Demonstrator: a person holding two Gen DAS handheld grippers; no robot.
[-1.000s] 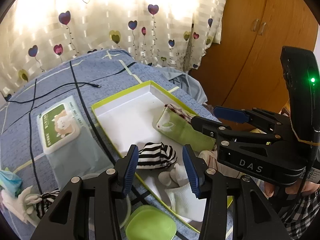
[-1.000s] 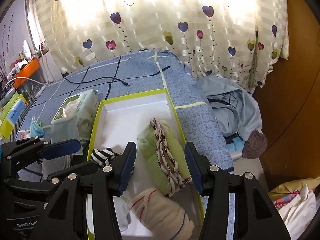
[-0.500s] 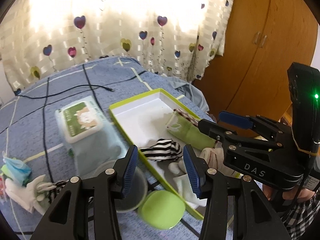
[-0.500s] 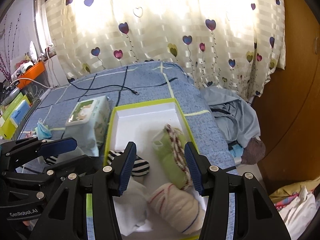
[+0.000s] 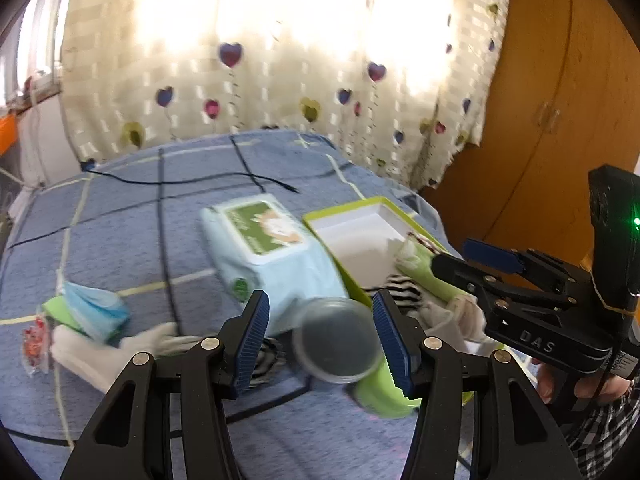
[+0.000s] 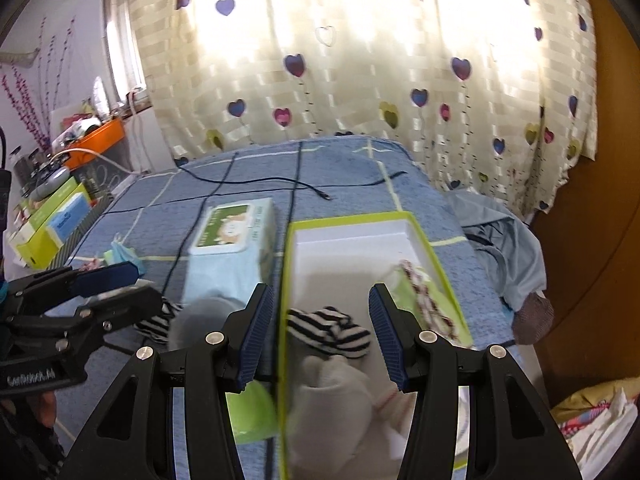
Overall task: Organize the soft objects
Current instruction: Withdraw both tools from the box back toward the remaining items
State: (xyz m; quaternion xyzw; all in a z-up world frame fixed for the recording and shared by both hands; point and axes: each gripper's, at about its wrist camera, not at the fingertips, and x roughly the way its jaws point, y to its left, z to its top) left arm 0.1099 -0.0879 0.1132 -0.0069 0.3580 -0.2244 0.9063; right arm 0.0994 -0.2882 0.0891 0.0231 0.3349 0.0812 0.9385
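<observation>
Two grippers over a bed with soft things

The left gripper [image 5: 320,334] has just been opening its jaws; nothing is between them. The right gripper [image 6: 320,334] has jaws apart, holding nothing. A striped sock [image 6: 332,330] lies in the green box [image 6: 436,260]. More socks [image 5: 104,354] lie on the bed [image 5: 120,240].

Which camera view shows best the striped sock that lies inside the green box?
The right wrist view: the striped sock lies whole between the open fingers, inside the green box. In the left wrist view only part of it shows; the left gripper and the wipes pack hide the rest.
</observation>
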